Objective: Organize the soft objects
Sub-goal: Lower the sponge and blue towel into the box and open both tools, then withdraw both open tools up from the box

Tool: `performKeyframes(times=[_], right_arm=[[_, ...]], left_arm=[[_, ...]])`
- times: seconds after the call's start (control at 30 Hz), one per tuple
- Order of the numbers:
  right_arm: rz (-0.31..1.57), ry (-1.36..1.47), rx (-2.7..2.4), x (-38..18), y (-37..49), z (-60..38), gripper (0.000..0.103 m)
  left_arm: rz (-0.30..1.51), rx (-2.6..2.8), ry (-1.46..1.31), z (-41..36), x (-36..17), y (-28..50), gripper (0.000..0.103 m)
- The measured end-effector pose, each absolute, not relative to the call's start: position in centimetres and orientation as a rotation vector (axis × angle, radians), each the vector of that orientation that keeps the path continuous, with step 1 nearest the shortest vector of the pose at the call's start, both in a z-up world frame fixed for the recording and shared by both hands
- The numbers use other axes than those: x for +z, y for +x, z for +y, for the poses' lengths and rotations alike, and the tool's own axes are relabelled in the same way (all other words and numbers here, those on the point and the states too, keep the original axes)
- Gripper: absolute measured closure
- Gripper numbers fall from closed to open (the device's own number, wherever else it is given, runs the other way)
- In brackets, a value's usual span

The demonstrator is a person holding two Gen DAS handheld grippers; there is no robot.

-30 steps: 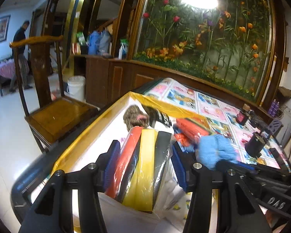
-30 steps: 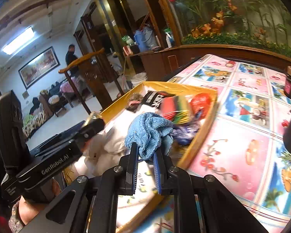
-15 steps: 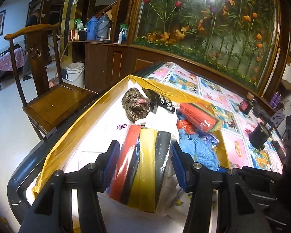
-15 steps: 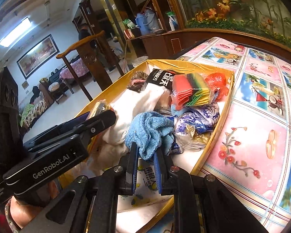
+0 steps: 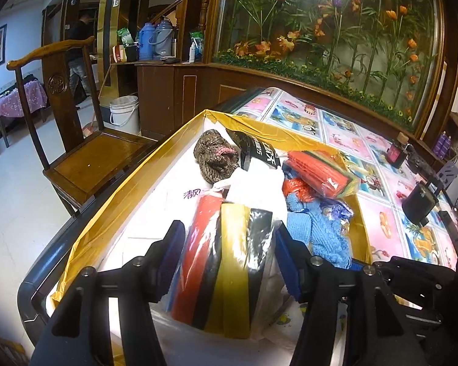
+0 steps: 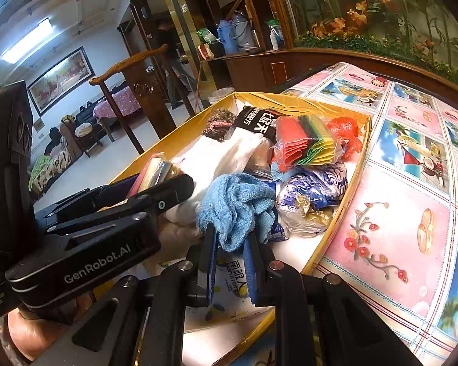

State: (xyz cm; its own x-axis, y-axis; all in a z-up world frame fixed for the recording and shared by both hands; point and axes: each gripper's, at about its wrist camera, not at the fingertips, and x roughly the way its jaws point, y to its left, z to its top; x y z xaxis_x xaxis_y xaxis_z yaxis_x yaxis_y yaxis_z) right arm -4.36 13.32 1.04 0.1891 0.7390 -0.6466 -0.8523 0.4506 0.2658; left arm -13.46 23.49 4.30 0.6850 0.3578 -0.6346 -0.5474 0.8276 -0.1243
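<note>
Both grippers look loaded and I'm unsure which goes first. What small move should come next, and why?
Probably lower the right gripper slightly and open it: its blue cloth hangs just over the yellow box, while the left gripper holds the striped packet.

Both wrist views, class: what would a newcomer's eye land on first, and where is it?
Probably the plastic-wrapped bundle of red, yellow and black cloths, gripped in the left gripper over the near end of the yellow-lined box. Next, the blue knitted cloth pinched by the right gripper beside it.
</note>
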Motion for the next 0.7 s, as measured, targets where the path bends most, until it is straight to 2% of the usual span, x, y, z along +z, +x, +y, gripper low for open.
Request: performKeyframes(times=[0.53, 0.6, 0.7], right_arm=[[0.772, -0.201, 1.12, 1.12, -5.0, 13.22, 0.084], [0.771, -0.202, 1.12, 1.11, -5.01, 13.22, 0.084], [0.772, -0.202, 1.12, 1.11, -5.0, 13.22, 0.084]], left_arm=[[0.674, 0.576, -0.283, 23.23, 3.99, -13.05, 0.033], [0.679, 0.579, -0.288, 23.35, 3.93, -13.04, 0.028], [0.685, 0.58, -0.298, 23.48, 3.76, -13.01, 0.026]])
